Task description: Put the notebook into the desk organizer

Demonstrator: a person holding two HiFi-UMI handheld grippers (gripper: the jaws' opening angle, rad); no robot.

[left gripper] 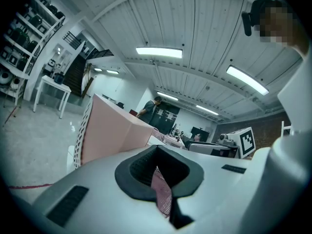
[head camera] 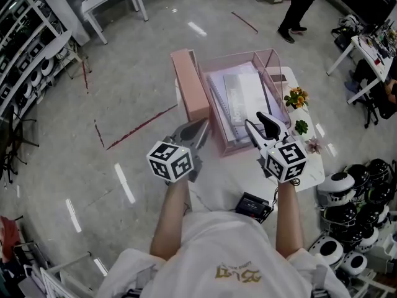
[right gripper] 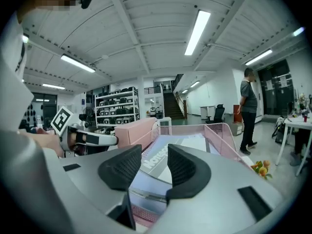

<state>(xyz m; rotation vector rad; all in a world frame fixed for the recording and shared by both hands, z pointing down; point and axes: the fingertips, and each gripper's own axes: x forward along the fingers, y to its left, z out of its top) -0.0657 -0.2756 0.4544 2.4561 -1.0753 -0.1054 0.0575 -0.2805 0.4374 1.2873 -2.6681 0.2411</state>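
The pink mesh desk organizer (head camera: 273,73) stands on a white table (head camera: 231,182), with a solid pink section (head camera: 189,85) along its left side. The notebook (head camera: 239,101) lies flat inside it, pale with a spiral edge. My left gripper (head camera: 197,131) is at the organizer's near left corner, shut on a strip of its pink mesh (left gripper: 163,194). My right gripper (head camera: 257,124) hovers over the near right part of the organizer. Its jaws stand apart in the right gripper view (right gripper: 153,155), and the notebook (right gripper: 190,147) shows beyond the gap, untouched.
Small flowers (head camera: 296,97) and a green plant (head camera: 301,127) sit at the table's right edge. A black device (head camera: 253,205) lies near me. Helmets (head camera: 347,228) crowd the floor at right. A person (head camera: 301,5) stands beyond the table; shelves (head camera: 25,54) line the left.
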